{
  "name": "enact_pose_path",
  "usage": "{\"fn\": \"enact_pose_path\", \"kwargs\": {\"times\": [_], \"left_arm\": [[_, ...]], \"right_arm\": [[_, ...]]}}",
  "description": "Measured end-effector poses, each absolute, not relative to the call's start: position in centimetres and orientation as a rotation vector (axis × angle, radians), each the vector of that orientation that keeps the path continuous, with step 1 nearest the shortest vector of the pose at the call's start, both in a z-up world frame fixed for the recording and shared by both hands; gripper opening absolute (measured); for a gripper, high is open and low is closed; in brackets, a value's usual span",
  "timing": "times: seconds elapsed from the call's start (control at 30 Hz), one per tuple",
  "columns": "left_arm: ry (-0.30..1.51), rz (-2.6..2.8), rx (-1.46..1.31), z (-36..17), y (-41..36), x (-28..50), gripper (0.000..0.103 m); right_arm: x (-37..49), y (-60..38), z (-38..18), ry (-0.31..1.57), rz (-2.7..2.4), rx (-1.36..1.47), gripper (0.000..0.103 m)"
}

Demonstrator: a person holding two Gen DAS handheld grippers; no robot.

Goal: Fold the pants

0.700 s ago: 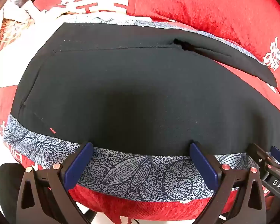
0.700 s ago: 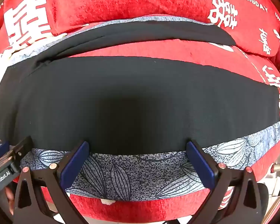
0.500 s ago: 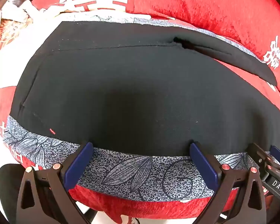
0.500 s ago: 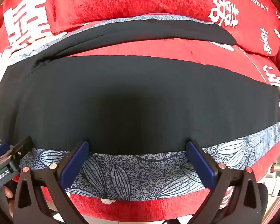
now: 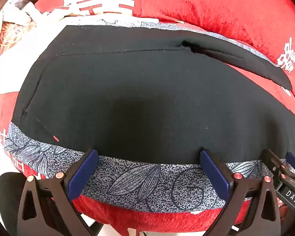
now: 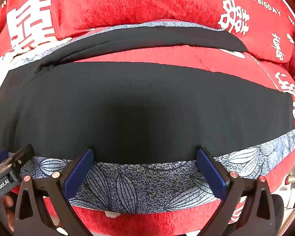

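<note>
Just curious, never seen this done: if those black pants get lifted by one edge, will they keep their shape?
Probably not. The black pants lie flat and follow the cushion's curve, so they look thin, limp and likely to drape. The puckered seam suggests they bunch easily.

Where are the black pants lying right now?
Both wrist views show the black pants spread flat on the red bedding, their near edge along its grey leaf-print band.

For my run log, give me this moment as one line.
pants: flat on bedspread | left gripper: open, at near edge | right gripper: open, at near edge | fold: not begun
</note>
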State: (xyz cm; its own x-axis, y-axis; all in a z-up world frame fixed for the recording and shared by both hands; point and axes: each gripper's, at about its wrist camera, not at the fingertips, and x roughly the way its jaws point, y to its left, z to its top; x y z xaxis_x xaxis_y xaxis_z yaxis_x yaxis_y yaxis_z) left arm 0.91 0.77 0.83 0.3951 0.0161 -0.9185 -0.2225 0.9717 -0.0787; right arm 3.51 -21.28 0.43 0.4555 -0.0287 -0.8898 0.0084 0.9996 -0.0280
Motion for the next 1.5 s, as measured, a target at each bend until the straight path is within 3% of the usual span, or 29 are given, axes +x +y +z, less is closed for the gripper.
{"fn": "enact_pose_path", "kwargs": {"times": [0.5, 0.7, 0.93, 1.5], "left_arm": [[1.209, 0.122, -0.193, -0.3, 0.8, 1.7, 0.103], [1.229, 0.1, -0.154, 1.5, 1.1, 2.2, 0.103], [1.163, 0.118, -0.183, 4.8, 3.0, 2.9, 0.103], [1.173, 0.247, -0.19, 4.7, 9.4, 8.2, 0.103]], "right_arm": [[4.3, -21.4, 0.4, 1.185, -0.021, -0.02, 0.103], [5.8, -21.1, 1.5, 1.306, 0.032, -0.035, 0.103], [5.3, -18.3, 5.9, 1.197, 0.146, -0.088, 0.103], [10.9, -11.1, 7.1, 1.13, 0.255, -0.256, 0.103]]}}
